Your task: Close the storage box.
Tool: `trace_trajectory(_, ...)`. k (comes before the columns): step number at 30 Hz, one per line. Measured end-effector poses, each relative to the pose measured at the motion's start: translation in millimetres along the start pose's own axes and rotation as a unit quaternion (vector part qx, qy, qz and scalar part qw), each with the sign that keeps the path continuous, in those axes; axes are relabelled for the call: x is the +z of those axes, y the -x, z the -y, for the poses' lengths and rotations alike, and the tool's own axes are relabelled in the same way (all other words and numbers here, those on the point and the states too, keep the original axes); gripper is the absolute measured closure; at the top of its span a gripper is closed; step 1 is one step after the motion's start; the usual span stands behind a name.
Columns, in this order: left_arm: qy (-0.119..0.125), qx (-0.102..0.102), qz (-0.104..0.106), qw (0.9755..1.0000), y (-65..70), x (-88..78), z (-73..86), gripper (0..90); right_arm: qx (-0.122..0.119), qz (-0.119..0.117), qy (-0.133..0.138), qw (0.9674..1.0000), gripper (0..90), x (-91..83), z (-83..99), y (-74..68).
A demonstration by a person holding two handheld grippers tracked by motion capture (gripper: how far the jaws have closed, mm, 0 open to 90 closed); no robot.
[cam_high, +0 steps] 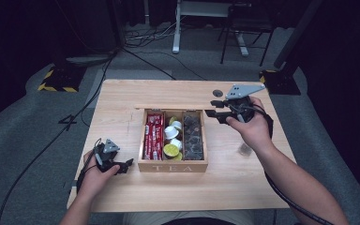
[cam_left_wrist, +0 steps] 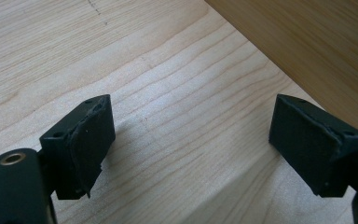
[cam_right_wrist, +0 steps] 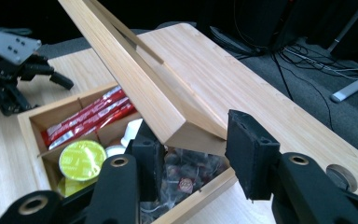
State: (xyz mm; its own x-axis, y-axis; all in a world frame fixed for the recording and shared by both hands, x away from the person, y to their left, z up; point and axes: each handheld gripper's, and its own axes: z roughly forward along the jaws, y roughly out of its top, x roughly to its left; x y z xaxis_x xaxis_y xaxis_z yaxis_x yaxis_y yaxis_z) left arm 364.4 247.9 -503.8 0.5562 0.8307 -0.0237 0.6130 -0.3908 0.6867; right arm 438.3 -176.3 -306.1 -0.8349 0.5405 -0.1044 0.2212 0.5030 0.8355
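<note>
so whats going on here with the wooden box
A person works at a wooden tea box with a gripper in each hand. The right gripper has its jaws around a corner of the raised lid; whether the pads press on it can't be told. Inside sit red packets, capsules and dark tea bags. The left gripper rests open on the table left of the box.

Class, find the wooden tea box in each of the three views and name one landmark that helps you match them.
High view: tea box at the table's centre, lid raised at its far side.
Left gripper view: probably the darker wood panel at top right.
Right gripper view: lower left to centre, lid slanting up to top left.
Shared landmark: red packets in an end compartment, in the high and right gripper views.
</note>
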Motion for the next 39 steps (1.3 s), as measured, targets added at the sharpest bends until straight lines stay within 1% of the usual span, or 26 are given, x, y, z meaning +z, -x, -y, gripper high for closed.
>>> trace_trajectory(5, 0.001, 0.001, -0.001, 1.0, -0.2, 0.2, -0.1, 14.7, -0.012, 0.004, -0.005, 0.9999, 56.4, -1.2, 11.5, -11.5)
trace_trajectory(10, 0.001, -0.001, 0.0, 1.0, 0.0, 0.6, -0.5, 14.7, -0.012, 0.004, -0.005, 0.9999, 54.5, -0.7, 22.8, -20.1)
trace_trajectory(17, 0.002, -0.002, -0.001, 1.0, 0.2, 0.9, -0.6, 14.7, -0.023, 0.015, -0.011, 0.9996, 53.1, 0.4, 37.8, -33.9)
trace_trajectory(28, 0.003, -0.003, 0.0, 1.0, 0.3, 1.1, -0.5, 14.8, -0.024, 0.019, -0.016, 0.9994, 49.4, 5.5, 62.5, -48.9)
trace_trajectory(33, 0.003, -0.003, 0.0, 1.0, 0.4, 1.1, -0.5, 14.7, -0.022, 0.019, -0.018, 0.9994, 48.7, 7.2, 71.1, -53.0)
trace_trajectory(37, 0.003, -0.003, 0.0, 1.0, 0.4, 1.1, -0.5, 14.8, -0.014, 0.015, -0.019, 0.9996, 49.4, 9.3, 77.8, -55.2)
trace_trajectory(39, 0.003, -0.003, 0.0, 1.0, 0.4, 1.1, -0.5, 14.7, -0.018, 0.017, -0.02, 0.9995, 49.7, 10.0, 80.4, -56.9)
